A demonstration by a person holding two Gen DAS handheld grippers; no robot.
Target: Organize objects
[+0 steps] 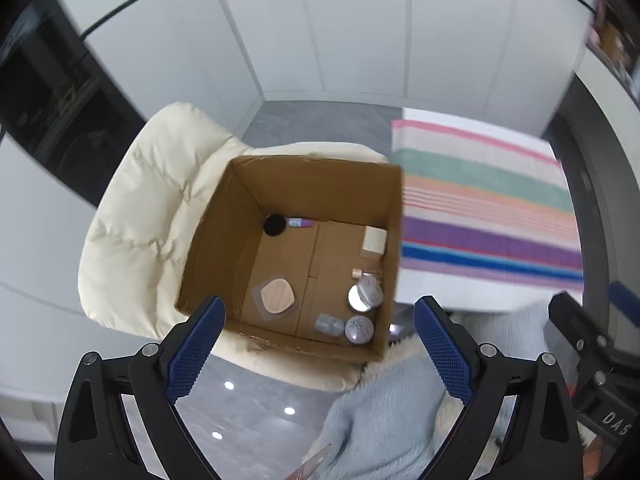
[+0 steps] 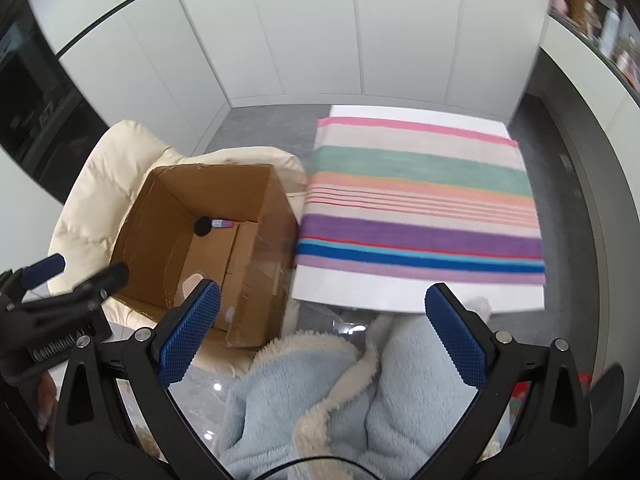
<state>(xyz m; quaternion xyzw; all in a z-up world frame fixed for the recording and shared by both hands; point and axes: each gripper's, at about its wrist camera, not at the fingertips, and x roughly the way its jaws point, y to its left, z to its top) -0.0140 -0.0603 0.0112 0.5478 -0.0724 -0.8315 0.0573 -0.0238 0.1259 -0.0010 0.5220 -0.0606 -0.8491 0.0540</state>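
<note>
An open cardboard box (image 1: 224, 216) sits on a cream padded chair (image 1: 140, 220). Inside lie a black round lid (image 1: 275, 225), a small pink-and-blue tube (image 1: 301, 223), a cream square box (image 1: 375, 241), a peach compact (image 1: 277, 295), a silver-lidded jar (image 1: 364, 297), a pale round jar (image 1: 359, 329) and a clear small container (image 1: 329, 324). My left gripper (image 1: 318, 344) is open and empty, held above the box's near edge. My right gripper (image 2: 322, 332) is open and empty, to the right of the box (image 2: 256, 272), over a light blue fleece (image 2: 320, 400).
A white table with a striped cloth (image 2: 420, 208) stands right of the chair. The light blue fleece (image 1: 384, 408) lies below both grippers. Grey glossy floor (image 1: 248, 412) shows below. White cabinet walls (image 2: 320, 40) stand behind. The left gripper's body (image 2: 48, 312) shows at the right wrist view's left.
</note>
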